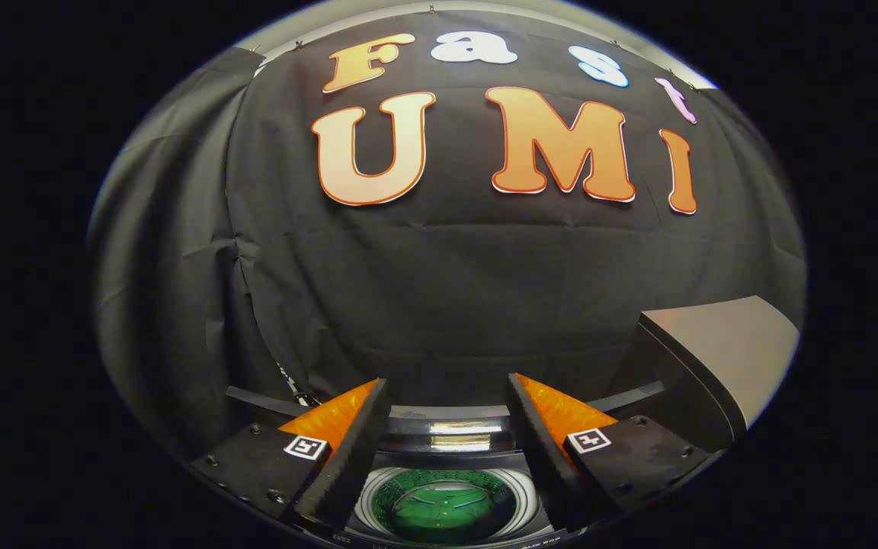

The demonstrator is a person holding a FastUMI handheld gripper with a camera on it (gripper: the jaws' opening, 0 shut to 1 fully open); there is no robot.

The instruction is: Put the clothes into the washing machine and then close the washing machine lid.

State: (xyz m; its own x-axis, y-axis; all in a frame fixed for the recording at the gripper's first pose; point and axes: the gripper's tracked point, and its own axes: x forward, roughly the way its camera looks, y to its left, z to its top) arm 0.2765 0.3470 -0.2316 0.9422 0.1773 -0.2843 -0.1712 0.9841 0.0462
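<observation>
Hovering our gripper (447,396) over the washer (447,457), jaws spread, nothing between; green drum (445,507) below between the fingers, grey lid (721,343) raised far right.

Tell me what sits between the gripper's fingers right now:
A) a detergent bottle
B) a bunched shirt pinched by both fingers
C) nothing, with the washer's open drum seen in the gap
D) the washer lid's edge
C: the gripper is open with its fingers spread apart, and through the empty gap the washing machine's drum shows below, uncovered.
</observation>
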